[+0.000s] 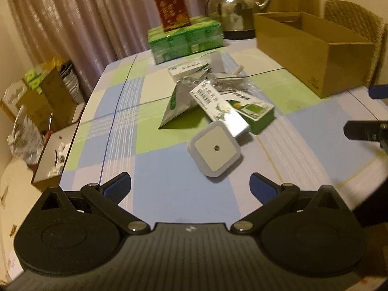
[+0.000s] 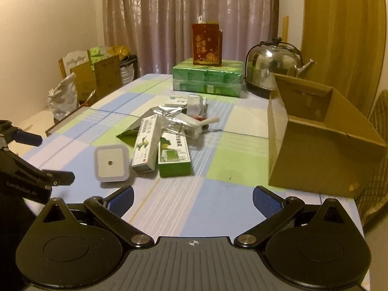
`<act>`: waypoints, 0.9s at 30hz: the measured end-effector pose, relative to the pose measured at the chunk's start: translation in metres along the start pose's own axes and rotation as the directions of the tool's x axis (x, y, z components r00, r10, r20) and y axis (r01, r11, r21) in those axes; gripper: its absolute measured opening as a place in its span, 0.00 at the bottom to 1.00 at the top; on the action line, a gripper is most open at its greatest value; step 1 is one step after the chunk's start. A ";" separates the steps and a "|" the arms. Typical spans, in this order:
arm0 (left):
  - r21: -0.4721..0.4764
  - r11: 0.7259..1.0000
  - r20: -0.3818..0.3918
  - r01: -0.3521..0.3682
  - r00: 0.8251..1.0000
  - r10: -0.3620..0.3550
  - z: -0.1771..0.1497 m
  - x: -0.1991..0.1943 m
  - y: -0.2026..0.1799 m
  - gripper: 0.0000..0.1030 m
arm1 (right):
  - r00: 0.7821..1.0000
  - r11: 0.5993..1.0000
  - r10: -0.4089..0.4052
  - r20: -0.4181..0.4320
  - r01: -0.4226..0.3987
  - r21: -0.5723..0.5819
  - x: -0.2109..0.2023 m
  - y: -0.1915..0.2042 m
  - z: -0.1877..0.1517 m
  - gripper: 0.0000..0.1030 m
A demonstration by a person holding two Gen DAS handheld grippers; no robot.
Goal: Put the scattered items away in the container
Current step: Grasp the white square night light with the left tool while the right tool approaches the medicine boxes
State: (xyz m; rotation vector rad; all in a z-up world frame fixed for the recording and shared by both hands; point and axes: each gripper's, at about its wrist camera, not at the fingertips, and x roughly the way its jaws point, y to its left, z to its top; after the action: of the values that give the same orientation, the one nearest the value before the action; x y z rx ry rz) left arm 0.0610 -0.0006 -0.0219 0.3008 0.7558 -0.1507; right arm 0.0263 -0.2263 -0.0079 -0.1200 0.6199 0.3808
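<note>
A pile of scattered items lies mid-table: a white square night light (image 1: 215, 148) (image 2: 111, 162) nearest me, a long white box (image 1: 219, 108) (image 2: 145, 145), a green box (image 1: 252, 111) (image 2: 174, 156), foil pouches (image 1: 180, 101) (image 2: 167, 116) and small white boxes (image 1: 188, 69) (image 2: 196, 101) behind. The open cardboard box (image 1: 312, 48) (image 2: 320, 133) stands on the table's right side. My left gripper (image 1: 190, 186) is open, just short of the night light. My right gripper (image 2: 192, 200) is open over bare cloth, between the pile and the cardboard box.
A checked cloth covers the table (image 1: 169, 194) (image 2: 230, 160). At the far end stand a green wrapped pack (image 1: 185, 38) (image 2: 207, 77) with a red carton (image 1: 171, 7) (image 2: 206, 44) on it, and a steel kettle (image 1: 236, 12) (image 2: 274, 65). Boxes and bags (image 1: 41, 92) (image 2: 97, 77) crowd the left.
</note>
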 end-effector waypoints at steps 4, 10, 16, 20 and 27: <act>-0.109 0.994 -0.025 0.006 1.000 -0.009 0.005 0.018 0.003 0.99 | 1.000 1.000 -0.009 -0.026 0.009 0.004 0.019 -0.005 -0.003 0.98; -0.181 0.983 -0.041 -0.004 0.999 -0.004 0.015 0.048 -0.009 0.95 | 0.997 1.000 0.004 -0.074 -0.005 -0.014 0.048 -0.013 -0.008 0.98; -0.250 0.968 -0.050 -0.015 0.999 0.002 0.024 0.075 -0.018 0.95 | 0.996 0.999 0.021 -0.083 -0.023 -0.027 0.070 -0.023 -0.009 0.98; -0.264 0.963 -0.070 -0.055 0.997 0.037 0.026 0.091 -0.023 0.87 | 0.996 0.999 0.025 -0.090 -0.027 -0.030 0.080 -0.028 -0.010 0.98; -0.237 0.968 -0.100 -0.080 0.993 0.058 0.020 0.097 -0.013 0.75 | 0.995 0.999 0.043 -0.091 -0.045 -0.023 0.086 -0.029 -0.009 0.98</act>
State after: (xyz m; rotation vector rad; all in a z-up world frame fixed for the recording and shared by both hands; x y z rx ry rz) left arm 0.1412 -0.0218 -0.0780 0.1034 0.8454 0.0221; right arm 0.0964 -0.2280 -0.0661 -0.1485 0.7081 0.4276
